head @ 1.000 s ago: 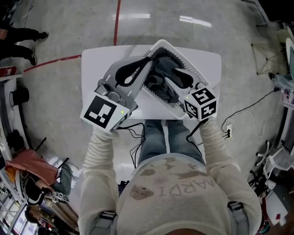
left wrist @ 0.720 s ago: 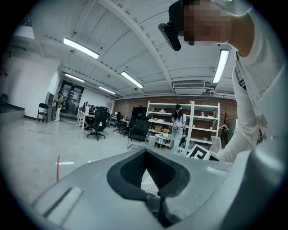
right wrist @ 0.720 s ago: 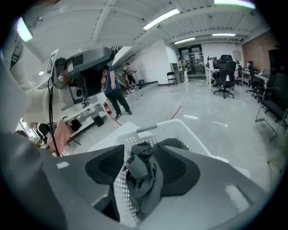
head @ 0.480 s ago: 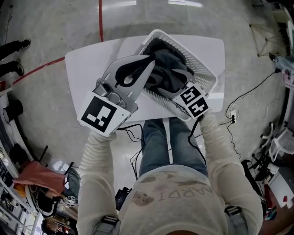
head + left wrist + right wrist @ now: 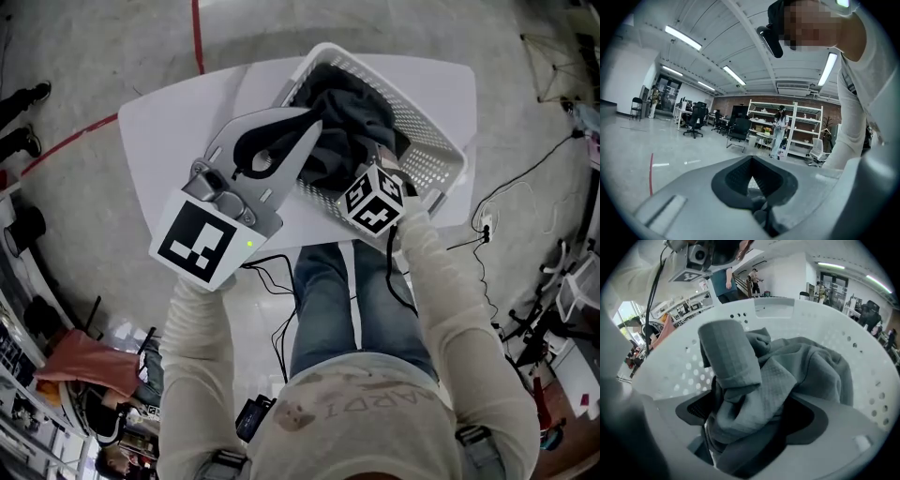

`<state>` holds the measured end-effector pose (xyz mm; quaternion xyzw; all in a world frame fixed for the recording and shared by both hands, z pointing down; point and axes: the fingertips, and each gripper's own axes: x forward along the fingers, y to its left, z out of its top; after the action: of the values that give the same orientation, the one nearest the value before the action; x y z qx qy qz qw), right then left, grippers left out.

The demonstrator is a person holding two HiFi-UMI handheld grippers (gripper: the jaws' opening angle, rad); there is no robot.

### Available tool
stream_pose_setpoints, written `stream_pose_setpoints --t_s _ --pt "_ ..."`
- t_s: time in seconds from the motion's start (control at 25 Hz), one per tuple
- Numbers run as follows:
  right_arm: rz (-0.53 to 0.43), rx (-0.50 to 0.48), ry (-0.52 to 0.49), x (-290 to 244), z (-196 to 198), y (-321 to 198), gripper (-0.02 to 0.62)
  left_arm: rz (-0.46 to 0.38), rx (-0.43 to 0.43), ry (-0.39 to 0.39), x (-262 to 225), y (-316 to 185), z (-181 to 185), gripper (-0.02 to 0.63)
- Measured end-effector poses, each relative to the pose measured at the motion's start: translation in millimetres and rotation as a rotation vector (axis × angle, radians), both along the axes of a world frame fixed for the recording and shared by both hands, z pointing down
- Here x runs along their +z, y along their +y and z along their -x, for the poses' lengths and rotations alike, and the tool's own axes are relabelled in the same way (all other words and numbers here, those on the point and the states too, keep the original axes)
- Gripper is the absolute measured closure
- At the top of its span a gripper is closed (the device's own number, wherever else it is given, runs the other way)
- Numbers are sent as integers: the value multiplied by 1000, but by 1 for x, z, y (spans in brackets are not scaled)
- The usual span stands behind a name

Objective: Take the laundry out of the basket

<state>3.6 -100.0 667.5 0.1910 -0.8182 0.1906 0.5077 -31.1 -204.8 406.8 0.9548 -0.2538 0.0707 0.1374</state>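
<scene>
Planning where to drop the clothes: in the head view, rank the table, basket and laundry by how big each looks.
Largest: the table, though partly covered.
Next: the basket.
Smallest: the laundry, a dark heap inside the basket.

**Left jaws closed, right jaws spread**

Left gripper (image 5: pixel 302 122): held near level, jaws closed tip to tip, nothing between them. Right gripper (image 5: pixel 750 416): tipped steeply down, jaws have just been opening and now stand wide, grey cloth (image 5: pixel 787 366) bunched between them.
</scene>
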Motion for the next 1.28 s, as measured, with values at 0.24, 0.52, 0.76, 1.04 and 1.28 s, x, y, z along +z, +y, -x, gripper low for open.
stream_pose_setpoints --t_s 0.24,0.52,0.76,1.04,1.28 --pt "37 -32 75 49 1 -2 74 16 6 -2 17 -7 5 606" --pt "1 -68 150 82 -4 -4 57 24 0 8 24 -12 3 606" --pt "-83 -78 235 83 -12 -14 189 29 0 11 28 -13 0 606" --pt "-148 -35 223 85 -17 -18 296 40 5 -1 35 -9 -4 606" --pt "-81 27 140 75 -15 -18 384 30 5 -26 34 -1 -3 606"
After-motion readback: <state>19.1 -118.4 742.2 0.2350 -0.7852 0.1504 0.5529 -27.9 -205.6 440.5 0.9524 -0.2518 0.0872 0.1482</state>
